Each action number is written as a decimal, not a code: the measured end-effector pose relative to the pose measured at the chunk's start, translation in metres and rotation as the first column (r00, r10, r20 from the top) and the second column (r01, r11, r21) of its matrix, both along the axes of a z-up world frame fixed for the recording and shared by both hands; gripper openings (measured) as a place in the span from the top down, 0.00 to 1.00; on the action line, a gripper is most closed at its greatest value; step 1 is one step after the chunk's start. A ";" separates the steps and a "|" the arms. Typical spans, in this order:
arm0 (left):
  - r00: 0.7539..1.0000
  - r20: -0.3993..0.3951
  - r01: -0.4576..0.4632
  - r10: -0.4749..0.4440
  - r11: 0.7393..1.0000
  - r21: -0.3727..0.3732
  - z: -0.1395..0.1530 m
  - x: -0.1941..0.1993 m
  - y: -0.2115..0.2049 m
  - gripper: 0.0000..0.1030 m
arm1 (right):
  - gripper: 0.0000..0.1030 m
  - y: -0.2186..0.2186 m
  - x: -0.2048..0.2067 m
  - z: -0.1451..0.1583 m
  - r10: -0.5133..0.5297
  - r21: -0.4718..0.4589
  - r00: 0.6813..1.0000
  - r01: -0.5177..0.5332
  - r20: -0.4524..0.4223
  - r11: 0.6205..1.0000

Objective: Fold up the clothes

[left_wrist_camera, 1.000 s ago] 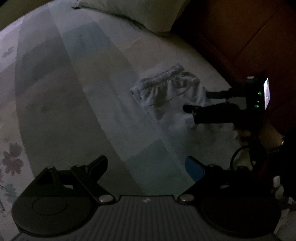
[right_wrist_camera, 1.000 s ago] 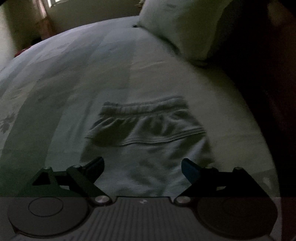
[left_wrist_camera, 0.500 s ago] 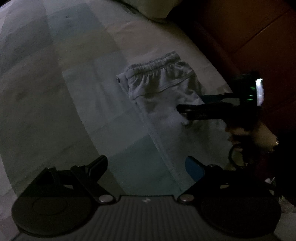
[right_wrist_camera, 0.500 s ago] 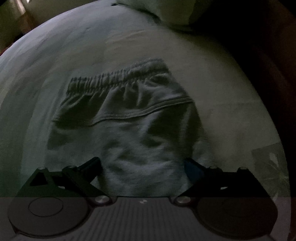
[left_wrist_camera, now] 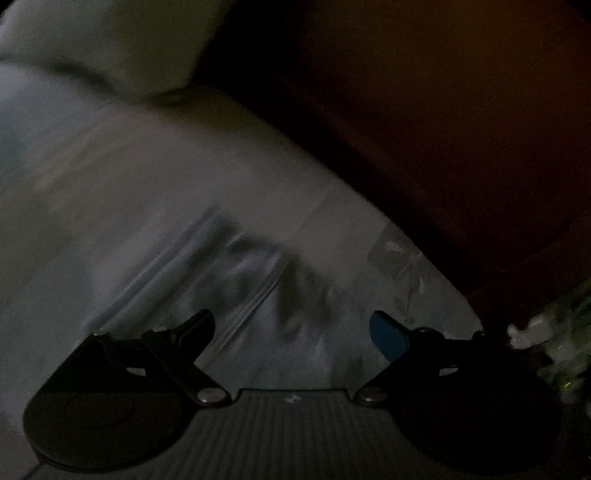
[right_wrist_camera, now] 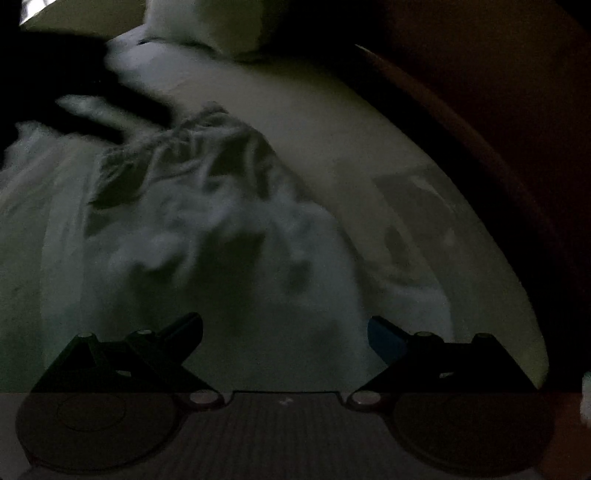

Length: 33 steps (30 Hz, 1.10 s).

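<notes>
Grey shorts (right_wrist_camera: 221,229) lie rumpled on bed (right_wrist_camera: 332,122), dim and blurred. Right gripper (right_wrist_camera: 284,332) wide apart, empty, just over them; left gripper (left_wrist_camera: 291,328) likewise. Pillow (right_wrist_camera: 207,22) beyond; dark wooden bedframe (left_wrist_camera: 443,129) alongside. Dark blurred shape crosses the upper left of the right view.

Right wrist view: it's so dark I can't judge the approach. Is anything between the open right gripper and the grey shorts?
Nothing visible. The right gripper, jaws apart, looks straight onto the grey shorts lying on the bed. A blurred dark shape crosses the upper left, beyond the waistband.
</notes>
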<state>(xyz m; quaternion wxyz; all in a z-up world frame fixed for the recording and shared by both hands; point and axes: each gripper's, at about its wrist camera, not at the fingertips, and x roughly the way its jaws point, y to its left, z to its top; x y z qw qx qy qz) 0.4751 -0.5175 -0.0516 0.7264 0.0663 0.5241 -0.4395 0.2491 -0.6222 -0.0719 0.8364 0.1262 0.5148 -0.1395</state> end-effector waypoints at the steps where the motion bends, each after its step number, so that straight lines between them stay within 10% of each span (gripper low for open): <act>1: 0.999 0.022 0.026 -0.026 1.000 -0.002 -0.009 -0.001 -0.014 0.12 | 0.05 -0.001 -0.008 -0.001 -0.026 0.001 1.000 0.026 -0.004 1.000; 6: 0.996 0.040 0.076 -0.078 0.997 0.033 -0.054 0.009 -0.049 0.13 | 0.05 -0.012 -0.035 0.002 -0.108 -0.002 0.994 0.108 0.018 0.994; 12: 0.996 0.060 0.072 -0.072 0.997 -0.002 -0.028 -0.004 -0.026 0.12 | 0.05 -0.028 -0.023 0.009 -0.102 0.024 0.987 0.100 0.120 0.995; 21: 0.977 -0.211 -0.017 0.009 0.999 -0.039 -0.047 -0.039 0.066 0.12 | 0.09 -0.062 -0.005 -0.028 -0.079 0.088 0.990 0.069 0.114 0.994; 33: 0.994 -0.071 0.084 -0.080 0.995 0.047 -0.036 -0.065 0.082 0.12 | 0.08 -0.051 -0.018 -0.008 -0.081 0.064 0.994 0.076 0.073 0.995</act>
